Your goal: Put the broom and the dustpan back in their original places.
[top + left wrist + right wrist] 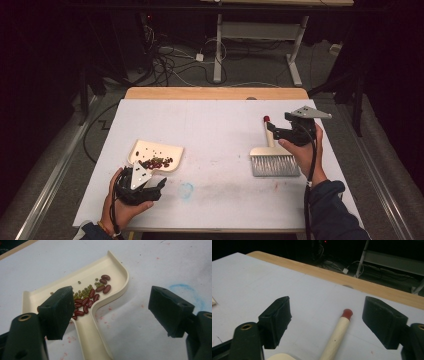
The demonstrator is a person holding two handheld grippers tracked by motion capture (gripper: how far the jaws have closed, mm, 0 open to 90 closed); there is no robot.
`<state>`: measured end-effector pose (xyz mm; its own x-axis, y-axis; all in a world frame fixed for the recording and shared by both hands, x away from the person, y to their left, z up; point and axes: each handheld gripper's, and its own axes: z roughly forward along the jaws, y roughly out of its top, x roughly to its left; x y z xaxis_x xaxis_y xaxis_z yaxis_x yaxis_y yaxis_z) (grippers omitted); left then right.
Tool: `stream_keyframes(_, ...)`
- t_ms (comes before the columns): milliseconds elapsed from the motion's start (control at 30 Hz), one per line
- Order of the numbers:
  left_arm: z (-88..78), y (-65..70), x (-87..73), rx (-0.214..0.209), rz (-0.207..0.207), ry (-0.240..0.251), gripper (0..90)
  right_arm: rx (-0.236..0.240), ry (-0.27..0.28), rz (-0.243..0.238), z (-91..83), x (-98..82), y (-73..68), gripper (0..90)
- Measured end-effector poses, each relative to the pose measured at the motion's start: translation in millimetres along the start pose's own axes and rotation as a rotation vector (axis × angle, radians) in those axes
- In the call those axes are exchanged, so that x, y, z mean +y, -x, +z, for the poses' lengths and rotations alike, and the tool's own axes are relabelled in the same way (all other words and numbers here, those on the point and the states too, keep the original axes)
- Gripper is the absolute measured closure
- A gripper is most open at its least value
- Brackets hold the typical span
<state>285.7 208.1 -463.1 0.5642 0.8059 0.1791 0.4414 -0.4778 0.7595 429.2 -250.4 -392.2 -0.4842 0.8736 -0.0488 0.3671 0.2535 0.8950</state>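
Observation:
A cream dustpan (pixel 156 154) lies at the left of the white-covered table, with red and green beans (pixel 159 162) gathered near its handle end. My left gripper (pixel 152 181) hovers just behind it with its jaws wide open. In the left gripper view the beans (pixel 90 296) and the pan's handle (pixel 90 340) lie between the jaws of the left gripper (pixel 112 300), untouched. At the right, a hand brush (pixel 274 162) with grey bristles lies flat. My right gripper (pixel 272 131) is open over its handle. The red-tipped handle (pixel 337 336) sits below the right gripper (pixel 327 306), clear of both pads.
The white sheet (pixel 215 130) covers most of the table, and a wooden edge (pixel 215 93) shows at the far side. A faint blue smudge (pixel 186 190) marks the sheet near the front. Cables and desk legs (pixel 218 50) stand on the floor beyond.

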Motion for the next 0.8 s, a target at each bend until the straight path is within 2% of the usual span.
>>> stream_keyframes(100, 1.2, 0.7, 0.6, -0.002, 0.005, -0.002, 19.9, -0.004, 0.0, -0.011, -2.5, -0.3, -2.5, 19.7)
stream_keyframes(400, 5.4, 2.9, 2.4, -0.017, 0.024, -0.006, 18.8, 0.036, 0.05, -0.031, -17.8, 1.2, -6.2, 22.3)
stream_keyframes(800, 4.4, 3.1, 1.1, -0.019, 0.024, -0.009, 18.7, 0.029, 0.072, -0.091, -37.8, 1.6, -12.6, 21.9)
